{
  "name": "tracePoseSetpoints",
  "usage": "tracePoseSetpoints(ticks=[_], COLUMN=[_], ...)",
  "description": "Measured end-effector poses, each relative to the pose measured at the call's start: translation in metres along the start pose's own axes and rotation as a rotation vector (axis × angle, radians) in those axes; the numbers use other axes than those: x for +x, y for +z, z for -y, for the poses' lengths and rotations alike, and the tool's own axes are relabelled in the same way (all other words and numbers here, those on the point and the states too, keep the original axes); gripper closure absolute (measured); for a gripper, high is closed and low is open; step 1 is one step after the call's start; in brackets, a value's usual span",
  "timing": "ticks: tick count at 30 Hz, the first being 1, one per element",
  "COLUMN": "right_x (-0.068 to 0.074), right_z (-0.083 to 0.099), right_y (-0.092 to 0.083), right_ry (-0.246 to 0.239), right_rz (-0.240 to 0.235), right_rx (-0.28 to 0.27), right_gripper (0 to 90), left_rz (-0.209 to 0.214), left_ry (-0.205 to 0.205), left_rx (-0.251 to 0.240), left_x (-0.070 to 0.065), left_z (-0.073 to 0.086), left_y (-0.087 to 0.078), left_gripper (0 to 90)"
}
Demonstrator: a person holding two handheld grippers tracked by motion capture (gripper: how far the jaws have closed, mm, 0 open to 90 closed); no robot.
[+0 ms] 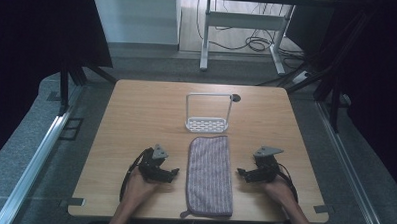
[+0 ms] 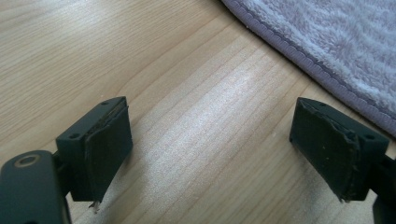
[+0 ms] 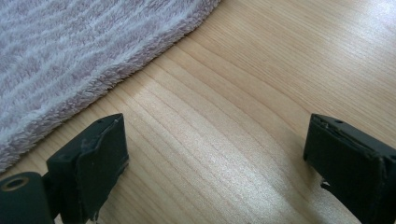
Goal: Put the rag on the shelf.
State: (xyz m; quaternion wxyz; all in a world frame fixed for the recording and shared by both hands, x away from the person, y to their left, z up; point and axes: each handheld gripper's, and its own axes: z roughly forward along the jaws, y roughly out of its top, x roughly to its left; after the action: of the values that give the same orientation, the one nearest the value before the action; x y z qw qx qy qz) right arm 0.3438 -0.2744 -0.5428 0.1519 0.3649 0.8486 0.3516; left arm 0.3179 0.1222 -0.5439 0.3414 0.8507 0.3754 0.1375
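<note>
We count one striped towel point(image 1: 210, 173) at six o'clock on one wooden table point(image 1: 136, 120), one white wire rack point(image 1: 208, 113) at twelve, and two grippers: left point(image 1: 174, 173) at eight, right point(image 1: 240, 171) at four.

My high view is dim, its left and right edges nearly black, with the table point(image 1: 151, 115) evenly lit. In both gripper views I see a soft sheen mid-frame on the wood, and the towel point(image 2: 336, 32) slightly blurred.

Right claw point(image 3: 215, 163) jaws spread wide over wooden table point(image 3: 261, 93), striped towel point(image 3: 79, 51) upper left
</note>
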Motion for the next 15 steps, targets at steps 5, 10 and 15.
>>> tracePoseSetpoints(ticks=[5, 10, 15], right_x=[-0.0002, -0.0002, -0.0003], right_z=[0.0001, 0.0001, 0.0002], right_y=[-0.0001, -0.0001, -0.0002], right_ry=[0.001, 0.001, -0.001], right_rz=[-0.002, -0.003, -0.005], right_rx=[-0.001, -0.001, -0.001], right_gripper=[5.5, 5.5, 5.6], left_rz=[-0.002, -0.002, -0.003], left_ry=[-0.002, -0.004, -0.004], left_rx=[0.0, -0.001, -0.001], left_x=[-0.0002, -0.0004, -0.0003], left_z=[0.0, 0.0001, 0.0], left_y=[0.0, 0.0, 0.0001], left_gripper=[12.5, 12.5, 12.4])
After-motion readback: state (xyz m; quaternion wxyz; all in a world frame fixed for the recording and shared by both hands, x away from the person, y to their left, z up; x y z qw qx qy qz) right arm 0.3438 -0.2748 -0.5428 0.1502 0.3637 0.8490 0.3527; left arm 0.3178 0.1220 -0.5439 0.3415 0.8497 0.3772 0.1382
